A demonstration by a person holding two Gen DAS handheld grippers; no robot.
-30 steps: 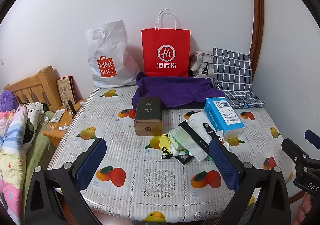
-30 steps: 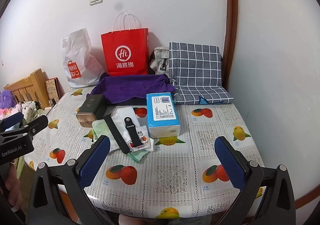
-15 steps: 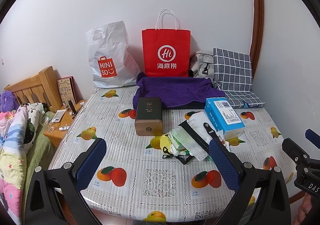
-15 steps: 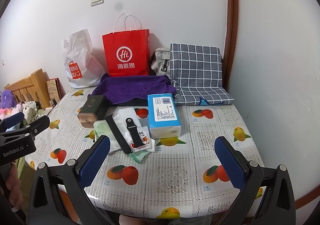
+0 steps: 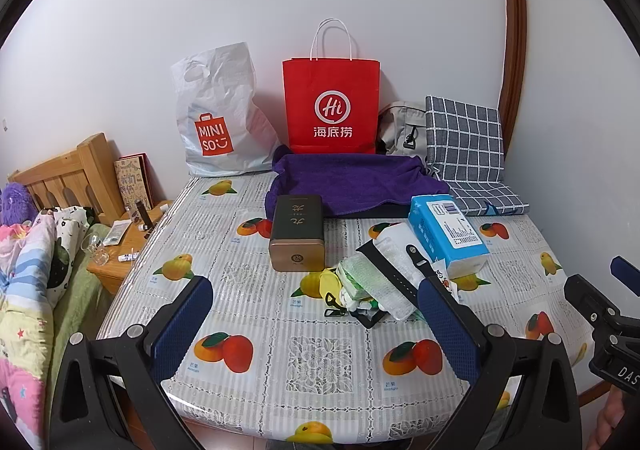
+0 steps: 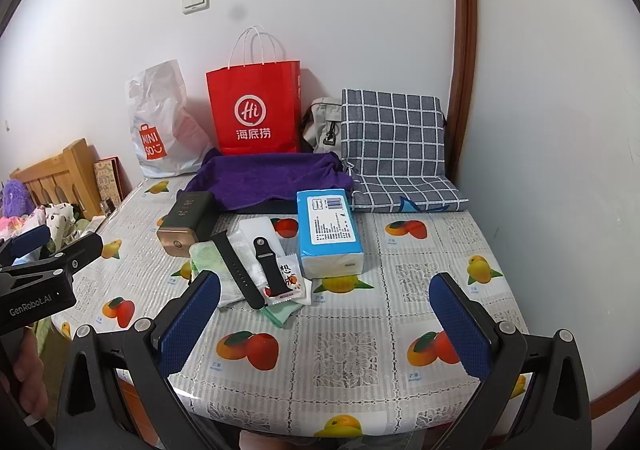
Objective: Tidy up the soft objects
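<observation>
At twelve o'clock from the left gripper [image 5: 316, 314], the pile of soft packets [image 5: 376, 282] lies mid-worktop [image 5: 320, 354], long axis toward one o'clock. From the right gripper [image 6: 324, 314] it lies at eleven o'clock. Both sets of fingers stand wide apart and empty; the left looks nearer.

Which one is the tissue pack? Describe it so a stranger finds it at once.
Start at the red paper bag against the wall, then come forward over the purple towel. The tissue pack lies just in front, the only bright blue block, right of the black watch strap.

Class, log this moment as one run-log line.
left gripper: open, empty | right gripper: open, empty | purple towel: untouched on table | tissue pack: beside watch strap
</observation>
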